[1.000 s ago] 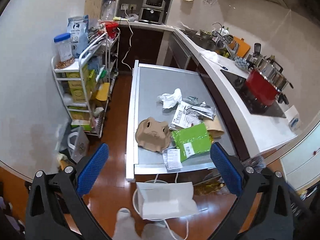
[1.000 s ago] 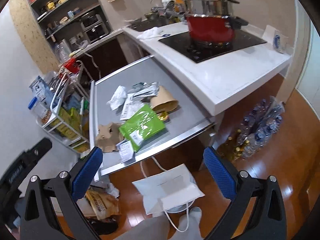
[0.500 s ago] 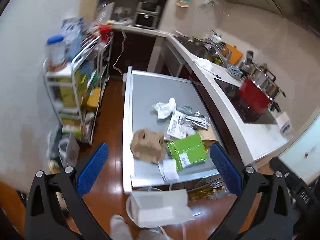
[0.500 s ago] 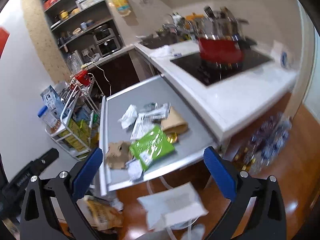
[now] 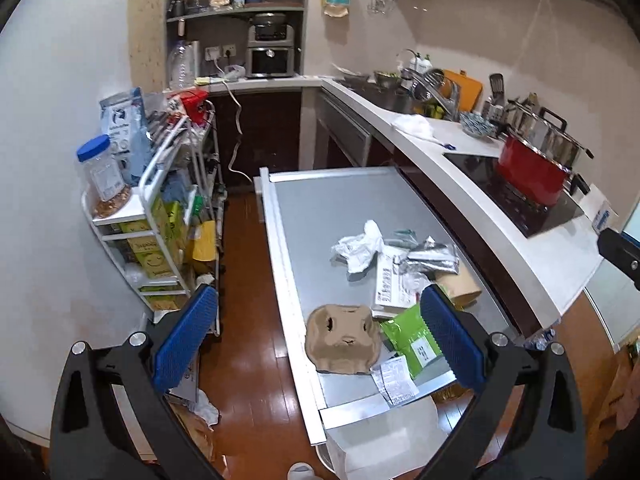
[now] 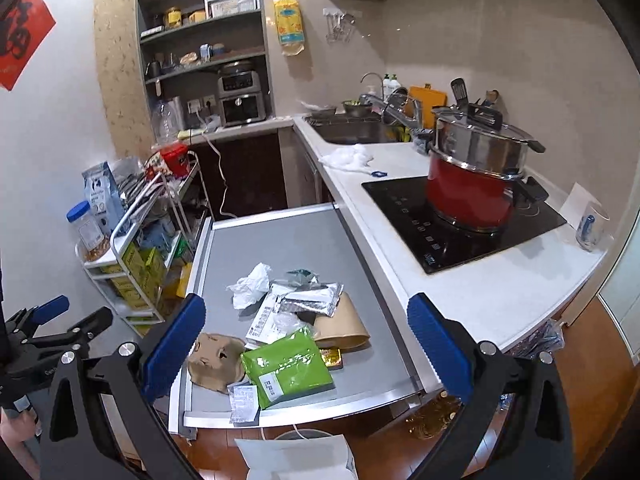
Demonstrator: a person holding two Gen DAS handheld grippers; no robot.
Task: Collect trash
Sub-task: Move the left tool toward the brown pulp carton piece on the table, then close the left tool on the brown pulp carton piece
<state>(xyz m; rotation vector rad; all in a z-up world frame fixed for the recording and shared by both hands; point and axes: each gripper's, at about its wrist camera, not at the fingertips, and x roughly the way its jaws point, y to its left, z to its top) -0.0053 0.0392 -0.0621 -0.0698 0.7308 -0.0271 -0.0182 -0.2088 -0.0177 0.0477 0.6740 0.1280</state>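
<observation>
Grey and metal-edged, the table (image 5: pixel 320 204) runs up the middle of both wrist views, and the trash sits in a loose heap on its near half. In the left wrist view a brown cardboard cup carrier (image 5: pixel 343 339) lies lowest, at lower centre of the frame, with a green pouch (image 5: pixel 408 336) just beside it to the right and a printed receipt (image 5: pixel 394 378) overlapping the table's near edge. Higher in the frame are a crumpled white tissue (image 5: pixel 358 246), a silver foil packet (image 5: pixel 434 256) and a white printed sheet (image 5: pixel 390 288), all touching or overlapping. The right wrist view shows the same heap at centre, with a brown paper cup (image 6: pixel 340 326) lying on its side to the right of the green pouch and a small gold wrapper (image 6: pixel 331 358) tucked between them. Below the table edge, at the bottom of both frames, stands a white paper bag (image 5: pixel 384 436) on the wooden floor. The left gripper (image 5: pixel 320 344) hangs above the near end of the table with its blue pads spread wide and nothing between them. The right gripper (image 6: pixel 308 344) is likewise wide open and empty, framing the heap. At the right of the frame, a red pot (image 6: pixel 468 196) stands on the black cooktop (image 6: pixel 400 208).
</observation>
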